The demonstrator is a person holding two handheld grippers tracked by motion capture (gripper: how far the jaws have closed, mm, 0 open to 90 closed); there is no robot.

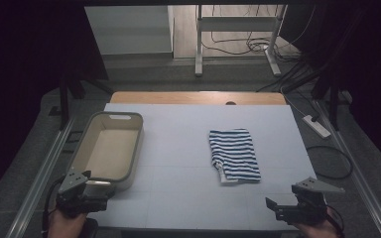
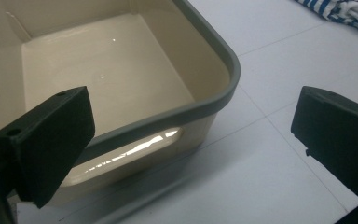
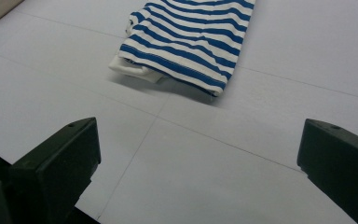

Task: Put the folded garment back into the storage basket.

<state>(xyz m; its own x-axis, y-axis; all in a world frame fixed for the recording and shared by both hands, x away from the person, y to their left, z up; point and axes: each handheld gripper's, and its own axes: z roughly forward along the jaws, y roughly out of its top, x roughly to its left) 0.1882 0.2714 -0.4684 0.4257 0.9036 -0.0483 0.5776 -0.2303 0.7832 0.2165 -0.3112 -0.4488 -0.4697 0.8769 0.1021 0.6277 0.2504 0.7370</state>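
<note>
Here, folded shirt [image 1: 234, 154] amid bare tabletop [image 1: 178, 163].

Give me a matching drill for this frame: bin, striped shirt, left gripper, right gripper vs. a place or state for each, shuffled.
Things:
1. bin
2. striped shirt
3. left gripper
4. right gripper

Places or states:
A. folded, lying flat right of the table's middle
B. open, at the near right corner of the table
C. empty, beige with a grey rim, on the left side
D. open, at the bin's near end

Pairs: 1-C, 2-A, 3-D, 4-B
</note>
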